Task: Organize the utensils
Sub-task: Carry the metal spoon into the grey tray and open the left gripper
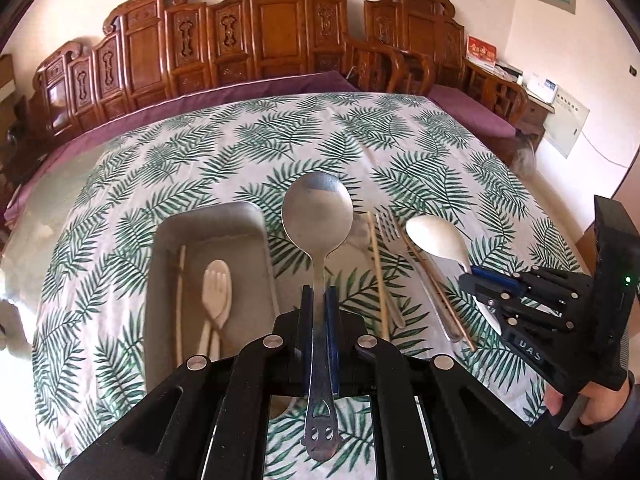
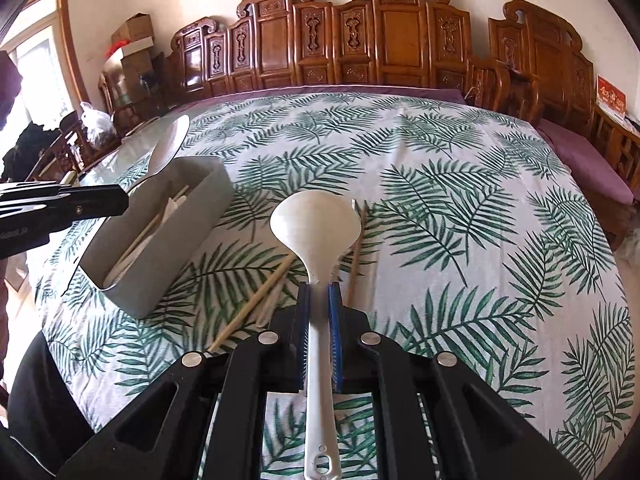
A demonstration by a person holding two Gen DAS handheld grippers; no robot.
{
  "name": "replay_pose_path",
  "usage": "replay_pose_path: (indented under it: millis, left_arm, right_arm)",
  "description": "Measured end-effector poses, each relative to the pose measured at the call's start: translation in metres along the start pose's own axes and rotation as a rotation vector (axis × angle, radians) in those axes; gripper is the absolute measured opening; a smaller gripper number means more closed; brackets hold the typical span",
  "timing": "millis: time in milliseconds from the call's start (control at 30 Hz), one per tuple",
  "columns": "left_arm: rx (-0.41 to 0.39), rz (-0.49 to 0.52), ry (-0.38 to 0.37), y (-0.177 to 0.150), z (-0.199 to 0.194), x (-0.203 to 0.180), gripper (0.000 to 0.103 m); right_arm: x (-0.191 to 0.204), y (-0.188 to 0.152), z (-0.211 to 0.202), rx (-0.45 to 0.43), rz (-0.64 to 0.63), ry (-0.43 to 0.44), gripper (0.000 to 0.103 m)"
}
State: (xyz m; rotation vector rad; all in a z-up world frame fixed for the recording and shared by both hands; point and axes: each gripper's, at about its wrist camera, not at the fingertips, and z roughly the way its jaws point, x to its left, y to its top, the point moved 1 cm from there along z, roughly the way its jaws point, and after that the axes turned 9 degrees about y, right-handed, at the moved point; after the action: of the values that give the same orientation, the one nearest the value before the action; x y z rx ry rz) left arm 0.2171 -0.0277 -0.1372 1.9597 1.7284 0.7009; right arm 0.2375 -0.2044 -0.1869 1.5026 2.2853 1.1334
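Two spoons held: one metal spoon (image 1: 317, 216), one white spoon (image 2: 314, 226).

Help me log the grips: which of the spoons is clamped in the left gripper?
The metal spoon, shiny and steel-grey, clamped by the left gripper. The white spoon sits in the right gripper.

White spoon (image 2: 316, 224) clamped between jaws, above leaf-print tablecloth (image 2: 460, 200).

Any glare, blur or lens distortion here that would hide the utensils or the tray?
Left wrist view: strong fisheye bend, dark corners; the metal spoon shows a mild sheen, and the grey tray reads sharp. Right wrist view: blown-out window at left, glare on the bare tabletop; the white spoon stays crisp.
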Motion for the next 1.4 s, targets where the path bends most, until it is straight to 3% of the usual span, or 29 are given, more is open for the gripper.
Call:
replay_pose_path:
  millis: [333, 567, 833, 1400]
  left_arm:
    - [0.002, -0.04, 0.028, -0.002, 0.003, 0.044, 0.005]
    - [0.062, -0.071, 0.048, -0.01, 0.036, 0.069, 0.005]
    - [0.113, -0.094, 0.033, -0.024, 0.064, 0.073, 0.005]
    - [0.128, -0.112, 0.017, -0.018, 0.081, 0.077, 0.006]
  right_arm:
    - [0.031, 0.025, -0.008, -0.025, -0.061, -0.008, 0.011]
    - [0.056, 0.033, -0.004, -0.017, -0.086, 0.006, 0.011]
    - [0.081, 0.038, -0.003, -0.001, -0.12, 0.009, 0.011]
    - [0.095, 0.041, -0.001, 0.014, -0.136, 0.003, 0.011]
